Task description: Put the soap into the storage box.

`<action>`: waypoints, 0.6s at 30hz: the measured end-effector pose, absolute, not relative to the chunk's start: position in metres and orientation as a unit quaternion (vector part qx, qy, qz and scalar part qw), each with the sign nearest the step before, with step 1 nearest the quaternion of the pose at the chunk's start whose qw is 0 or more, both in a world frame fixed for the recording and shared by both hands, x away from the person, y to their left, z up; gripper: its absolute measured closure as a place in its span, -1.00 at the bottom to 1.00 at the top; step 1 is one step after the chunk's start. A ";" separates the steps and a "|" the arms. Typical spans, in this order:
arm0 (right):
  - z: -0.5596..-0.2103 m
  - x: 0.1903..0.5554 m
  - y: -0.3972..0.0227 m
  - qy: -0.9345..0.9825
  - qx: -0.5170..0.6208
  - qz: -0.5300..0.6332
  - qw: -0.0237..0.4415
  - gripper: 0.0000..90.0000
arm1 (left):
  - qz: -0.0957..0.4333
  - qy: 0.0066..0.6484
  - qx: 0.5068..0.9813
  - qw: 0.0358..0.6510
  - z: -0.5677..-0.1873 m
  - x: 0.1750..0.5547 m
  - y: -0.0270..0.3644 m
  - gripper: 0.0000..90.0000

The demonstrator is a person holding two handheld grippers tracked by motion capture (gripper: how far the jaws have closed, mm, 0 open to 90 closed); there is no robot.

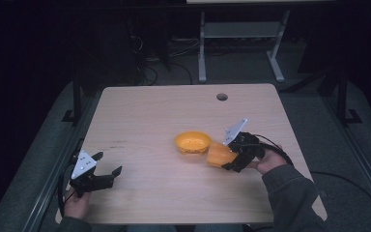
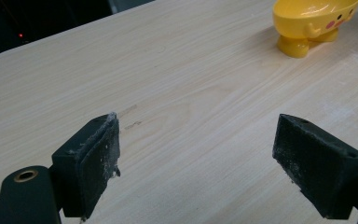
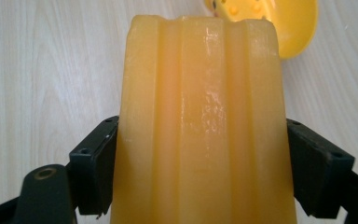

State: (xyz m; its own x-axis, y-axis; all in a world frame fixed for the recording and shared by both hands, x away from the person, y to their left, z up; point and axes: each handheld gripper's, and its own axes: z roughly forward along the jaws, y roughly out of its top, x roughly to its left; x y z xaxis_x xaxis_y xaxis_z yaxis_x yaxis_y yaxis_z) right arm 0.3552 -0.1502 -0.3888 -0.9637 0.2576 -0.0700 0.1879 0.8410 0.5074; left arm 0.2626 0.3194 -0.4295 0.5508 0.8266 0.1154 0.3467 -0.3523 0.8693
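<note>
Dark floor and the legs of another desk [image 1: 236, 43] are lying beyond a pale wood tabletop [image 1: 149, 116], which is carrying a round cable hole [image 1: 221, 96] near its far edge. Near the middle a yellow bowl [image 1: 192, 142] is sitting upright; in the left gripper view it is showing small feet and a pink cheek mark [image 2: 313, 22]. Just beside the bowl, on the person's right, an orange ribbed cup [image 1: 220, 154] is lying tilted with its mouth toward the bowl, the two close together or perhaps touching. The right gripper [image 1: 234, 157] is pinching this cup, its jaws pressing on opposite sides of the ribbed wall [image 3: 200, 126], while the right hand [image 1: 269, 160] is coming in from the near right corner in a grey sleeve [image 1: 290, 193]. The left gripper [image 1: 109, 163] is hovering near the near left edge, jaws spread wide with bare wood between them, and the left hand [image 1: 76, 203] is holding it from below. Open tabletop is stretching between the left gripper and the bowl, and across the whole far half.
</note>
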 end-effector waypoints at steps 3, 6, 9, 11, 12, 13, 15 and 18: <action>-0.385 0.361 -0.145 0.958 0.112 0.254 0.069 -0.54 | 0.284 0.380 0.772 0.423 -0.429 0.263 0.319 -0.68; -0.382 0.366 -0.142 0.957 0.108 0.260 0.069 -0.54 | 0.284 0.380 0.772 0.423 -0.429 0.263 0.320 -0.68; -0.379 0.369 -0.138 0.957 0.105 0.259 0.072 -0.54 | 0.285 0.380 0.770 0.425 -0.429 0.262 0.320 -0.68; -0.378 0.371 -0.135 0.957 0.104 0.260 0.070 -0.54 | 0.285 0.380 0.770 0.425 -0.429 0.263 0.320 -0.68; -0.377 0.372 -0.134 0.957 0.103 0.261 0.071 -0.54 | 0.285 0.380 0.770 0.425 -0.429 0.263 0.320 -0.68; -0.377 0.372 -0.134 0.957 0.103 0.261 0.071 -0.54 | 0.285 0.380 0.770 0.425 -0.429 0.263 0.320 -0.68; -0.376 0.376 -0.130 0.956 0.102 0.267 0.069 -0.54 | 0.285 0.380 0.770 0.426 -0.429 0.263 0.320 -0.68; -0.376 0.378 -0.127 0.956 0.100 0.266 0.069 -0.54 | 0.285 0.380 0.770 0.426 -0.429 0.263 0.320 -0.68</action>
State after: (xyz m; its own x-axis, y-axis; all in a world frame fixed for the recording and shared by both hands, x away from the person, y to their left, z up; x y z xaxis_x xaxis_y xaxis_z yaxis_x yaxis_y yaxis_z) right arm 0.3781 -0.1274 -0.3757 -0.9705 0.2282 -0.0784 0.1549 0.8385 0.5223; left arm 0.2626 0.3197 -0.4290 0.5487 0.8282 0.1143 0.3428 -0.3476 0.8727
